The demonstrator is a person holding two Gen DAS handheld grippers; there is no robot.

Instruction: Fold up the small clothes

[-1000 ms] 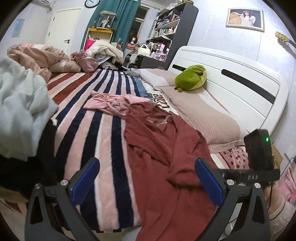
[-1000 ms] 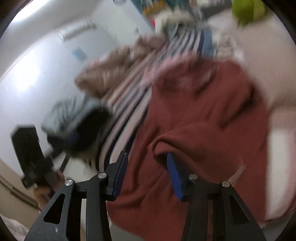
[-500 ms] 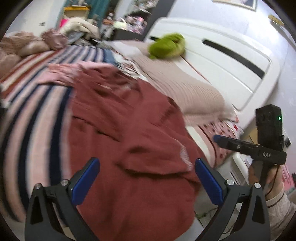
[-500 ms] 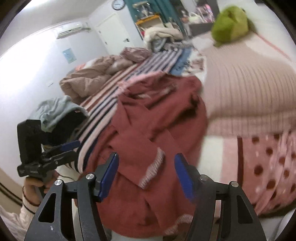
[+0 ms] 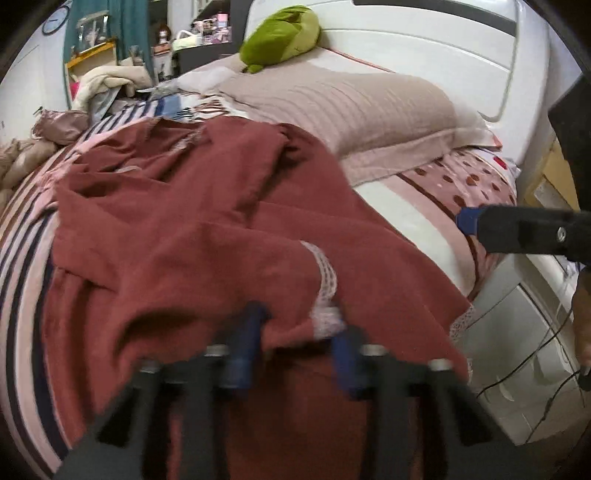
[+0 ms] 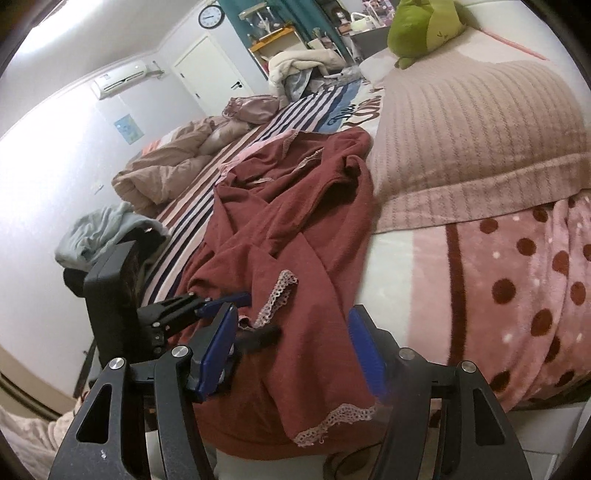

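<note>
While the red garment (image 5: 207, 221) lies crumpled across the near half of the bed (image 6: 424, 266), its lace-trimmed cuff (image 5: 327, 273) sits near the bed's near edge, on top of the rest of the cloth. The garment's far end reaches the striped blanket (image 6: 199, 206); its near hem hangs over the mattress edge, with a second strip of lace trim (image 6: 332, 417) showing there in the right wrist view.

My left tongs (image 5: 295, 343) are down on the cloth at the cuff. Both blue pads are blurred in the left wrist view; a fold of red fabric sits between them, but the gap between the pads looks wide, so I cannot tell whether they are gripping or just straddling it. From the right wrist view the left tongs (image 6: 225, 301) appear at the left, tips touching the fabric beside the cuff.

My right tongs (image 6: 291, 350) hover over the near hem, jaws wide apart, nothing held. In the left wrist view the right tongs (image 5: 469, 221) show at the far right, apart from the garment.

To the right of the garment: a beige ribbed pillow (image 6: 472, 140), then a pink dotted blanket (image 6: 524, 295) nearer. A green plush toy (image 5: 280, 33) rests on the far end of the pillow. At the left, a grey-and-black heap of clothes (image 6: 103, 236) and a tan duvet (image 6: 166, 166) farther off.
</note>
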